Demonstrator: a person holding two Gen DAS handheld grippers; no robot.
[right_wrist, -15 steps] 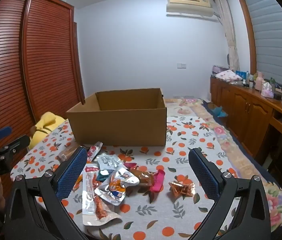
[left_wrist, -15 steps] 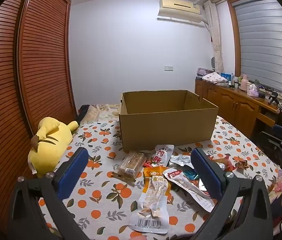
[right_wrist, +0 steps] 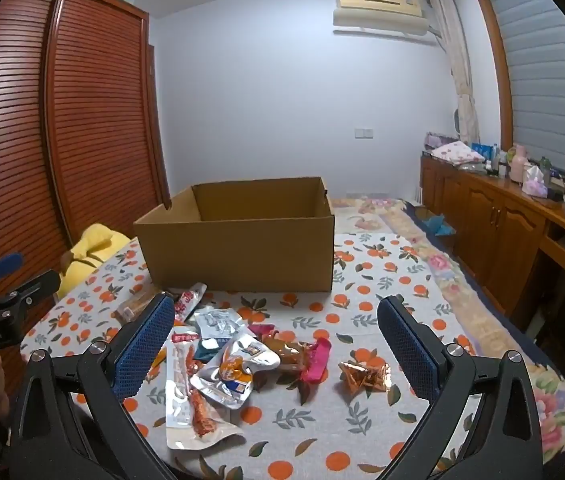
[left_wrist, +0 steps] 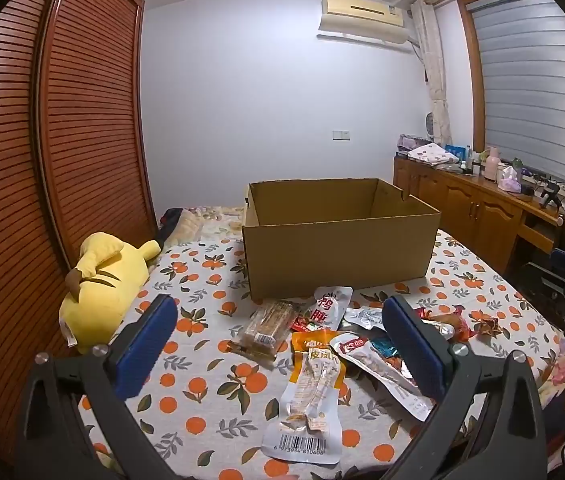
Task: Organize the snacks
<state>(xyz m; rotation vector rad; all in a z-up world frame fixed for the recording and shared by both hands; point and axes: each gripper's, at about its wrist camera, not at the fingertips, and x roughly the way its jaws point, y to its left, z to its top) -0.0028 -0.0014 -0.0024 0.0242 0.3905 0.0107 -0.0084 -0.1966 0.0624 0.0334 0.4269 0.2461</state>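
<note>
Nothing has shifted since the earlier frame: both my grippers hover with fingers spread wide and empty, the left gripper (left_wrist: 278,344) over the snack packets (left_wrist: 318,364), the right gripper (right_wrist: 276,346) above the same pile (right_wrist: 222,364). They lie on the bed (right_wrist: 362,304) before the open cardboard box (right_wrist: 238,252); I judge sorting hasn't begun.

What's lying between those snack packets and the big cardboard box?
Almost nothing: in the left wrist view the snack pile reaches the cardboard box, one white packet nearly touching its front wall.
</note>
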